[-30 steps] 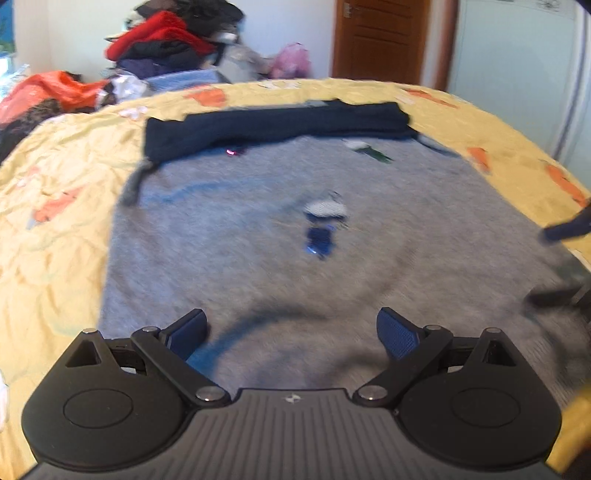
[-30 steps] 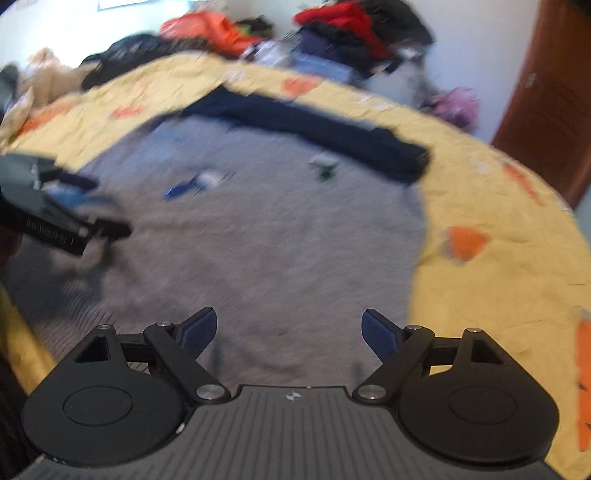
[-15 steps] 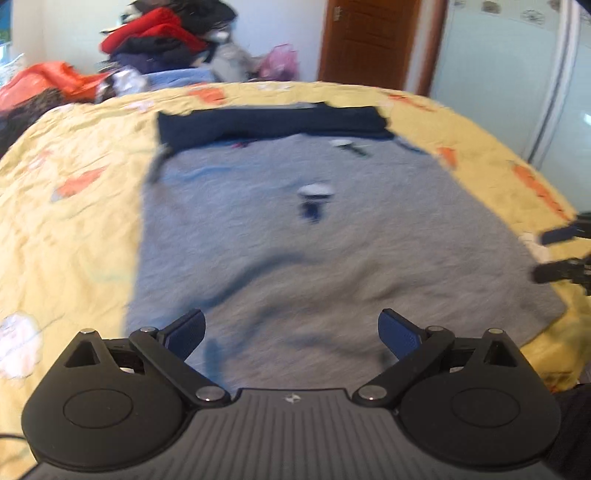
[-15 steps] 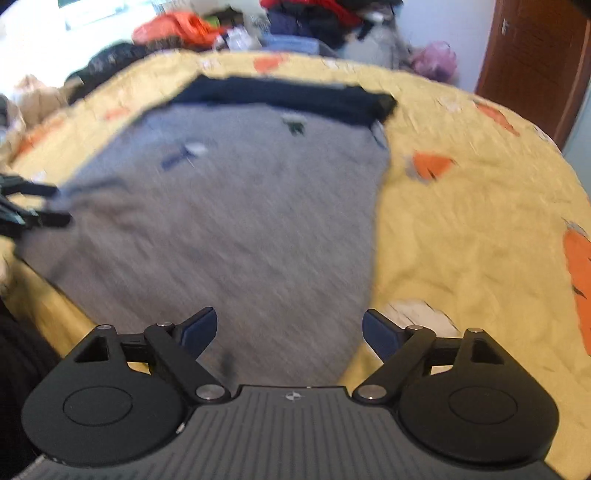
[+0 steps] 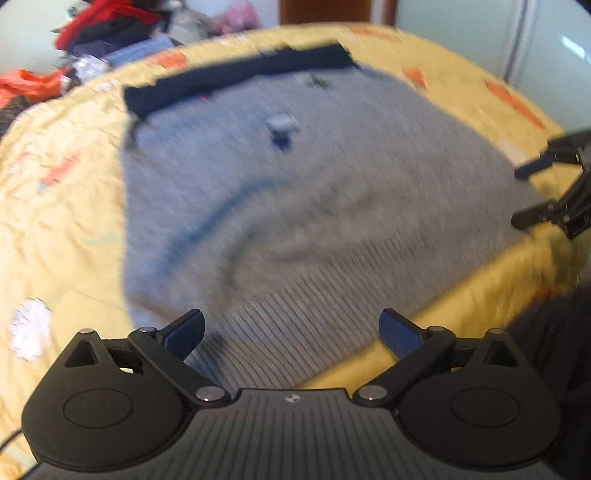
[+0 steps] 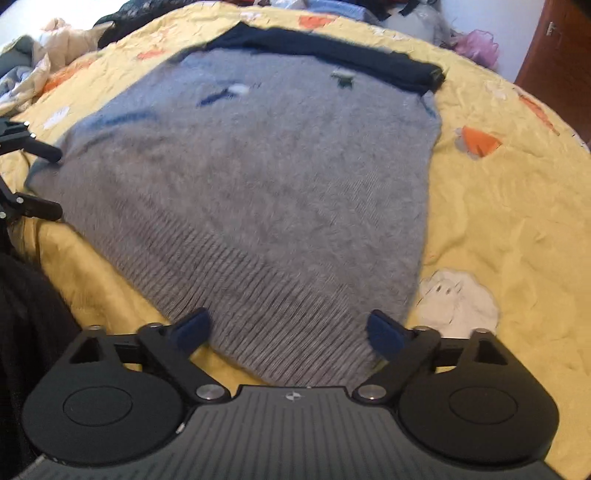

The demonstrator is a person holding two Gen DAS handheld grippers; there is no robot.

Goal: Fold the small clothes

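Note:
A grey knitted sweater lies flat on the yellow bedspread, its ribbed hem nearest me and a dark blue band along its far end. My left gripper hovers open over the hem's left corner, nothing between its fingers. The right gripper is open above the hem's right corner, also empty. Each gripper shows at the edge of the other's view: the right gripper at far right, the left gripper at far left.
Piled clothes lie beyond the bed's far edge, with a wooden door and a pale wardrobe behind. The bedspread has orange and white patches. The bed's near edge drops off just below the hem; dark fabric lies there.
Both grippers have drawn back from the sweater's middle toward its near hem, the left toward the left corner and the right toward the right corner. Both stayed open and empty.

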